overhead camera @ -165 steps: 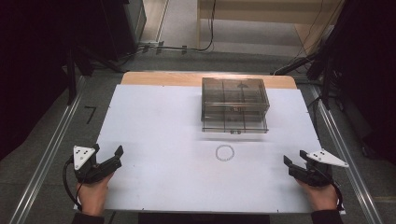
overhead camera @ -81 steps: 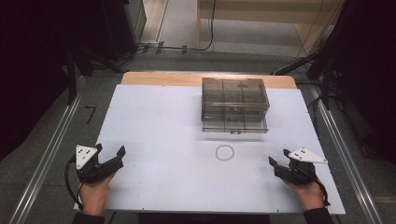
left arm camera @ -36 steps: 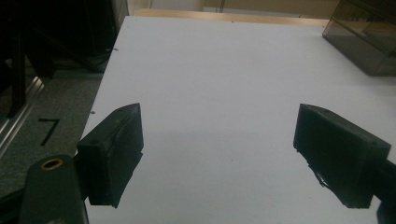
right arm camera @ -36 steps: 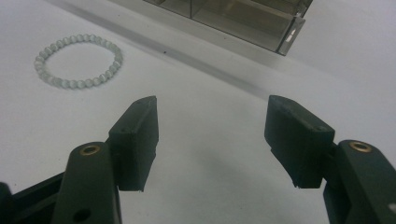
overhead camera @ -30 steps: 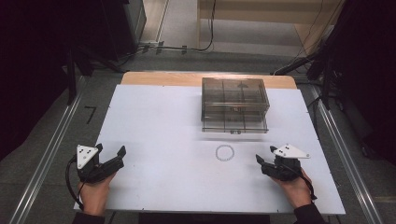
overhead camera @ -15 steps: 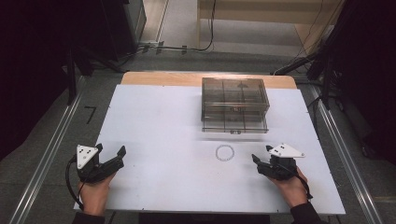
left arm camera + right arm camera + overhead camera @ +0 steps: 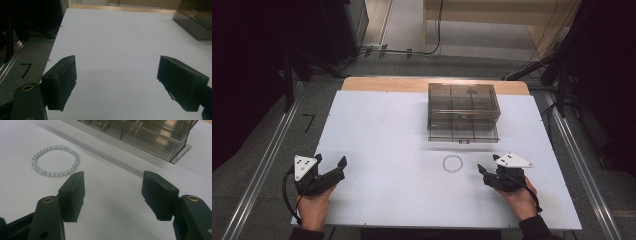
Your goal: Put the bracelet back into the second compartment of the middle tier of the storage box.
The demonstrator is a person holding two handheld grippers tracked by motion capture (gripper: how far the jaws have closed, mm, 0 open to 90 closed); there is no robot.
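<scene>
A pale beaded bracelet (image 7: 55, 160) lay flat on the white table (image 7: 382, 130), ahead of the right gripper (image 7: 113, 195) and off its left jaw, close to that jaw's tip but apart from it. The jaws stood well apart with nothing between them. By my judgement the bracelet was the object to be handled, since it was the only loose item on the surface, and the wide spread of the jaws suited an approach to it. No contact was made.

Beyond the bracelet, further ahead of the same gripper, stood a smoky clear drawer box (image 7: 140, 135). Its front was shut as far as could be told. Placement of the bracelet just before the box suggested storage there, though that is inference.

The left gripper (image 7: 117, 83) hung low over bare table, jaws likewise wide and empty, the box corner (image 7: 195, 20) far ahead to its right. It appeared parked.

The right gripper view resolved the individual beads and the box's inner dividers. The high view reduced the bracelet (image 7: 453, 163) to a faint ring, but gave both hands, left (image 7: 314, 202) and right (image 7: 519, 195), and the whole layout.
</scene>
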